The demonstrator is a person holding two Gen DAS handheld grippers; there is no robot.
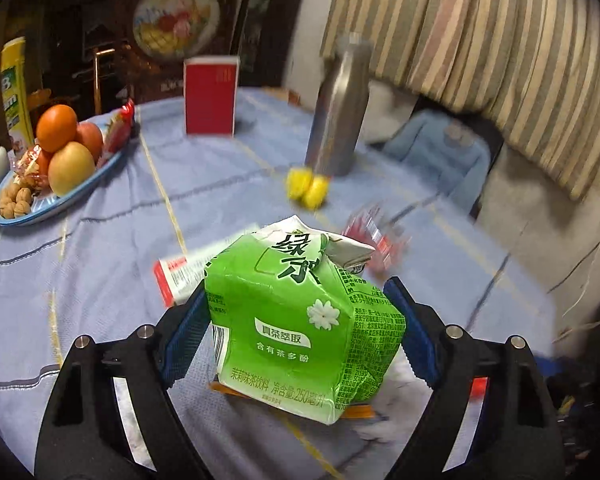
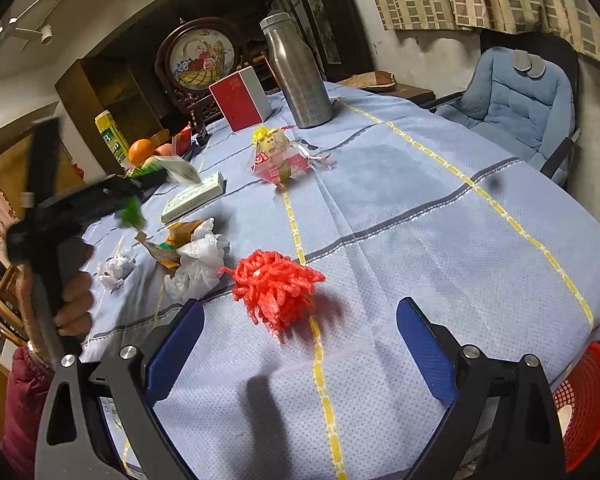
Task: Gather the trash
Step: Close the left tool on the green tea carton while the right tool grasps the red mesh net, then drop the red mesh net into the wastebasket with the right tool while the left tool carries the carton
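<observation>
Left wrist: left gripper (image 1: 296, 320) clamps green carton (image 1: 300, 320); blurred box (image 1: 180, 276) behind; right gripper (image 2: 300, 344) wide.

We see the carton (image 1: 300, 320) between the left gripper's (image 1: 296, 320) pads, with the flask (image 1: 336, 120) behind and the fruit plate (image 1: 60, 200) to the left.

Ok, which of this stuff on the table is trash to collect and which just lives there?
Trash: green carton in the left claw, red netting, white plastic bag, crumpled tissue, orange wrapper.

Staying: flask, red box, fruit plate.
</observation>
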